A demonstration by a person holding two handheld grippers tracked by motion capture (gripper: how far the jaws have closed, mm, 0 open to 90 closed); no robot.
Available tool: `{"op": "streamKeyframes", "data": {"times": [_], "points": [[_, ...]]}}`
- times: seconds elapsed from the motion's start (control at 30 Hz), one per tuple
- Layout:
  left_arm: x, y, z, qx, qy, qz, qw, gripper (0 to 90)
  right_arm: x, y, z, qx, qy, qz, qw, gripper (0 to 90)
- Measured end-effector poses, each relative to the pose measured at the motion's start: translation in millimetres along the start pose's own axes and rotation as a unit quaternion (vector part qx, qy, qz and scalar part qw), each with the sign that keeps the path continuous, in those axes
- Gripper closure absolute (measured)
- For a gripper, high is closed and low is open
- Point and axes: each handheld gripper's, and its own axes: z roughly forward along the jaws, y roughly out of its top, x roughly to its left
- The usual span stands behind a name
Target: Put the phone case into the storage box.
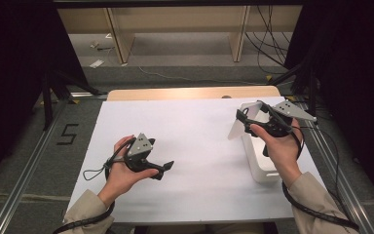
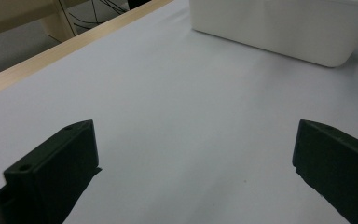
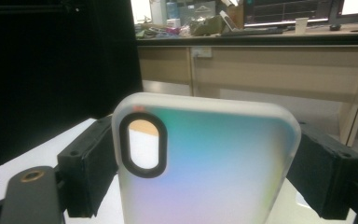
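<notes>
A phone case (image 3: 205, 163) is clamped by its two long edges in the right gripper (image 1: 253, 122), above a white bin (image 1: 258, 168). It is judged light, thin, flexible and smooth, best held across its width. The left gripper (image 1: 165, 168) is held apart, empty.

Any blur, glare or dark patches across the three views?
High view: table evenly lit, both sides black. Left gripper view: white box soft, left tool casts a faint shadow. Right gripper view: phone case close and soft in the right tool, left background black.
</notes>
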Motion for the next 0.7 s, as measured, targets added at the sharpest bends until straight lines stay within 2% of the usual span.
{"op": "streamKeyframes", "data": {"times": [0.7], "points": [[0.4,-0.2,-0.8,-0.002,0.001,-0.003,1.0000,0.0,-19.3,5.5,-8.8,-0.006,-0.037,0.007,0.9993,17.6]]}}
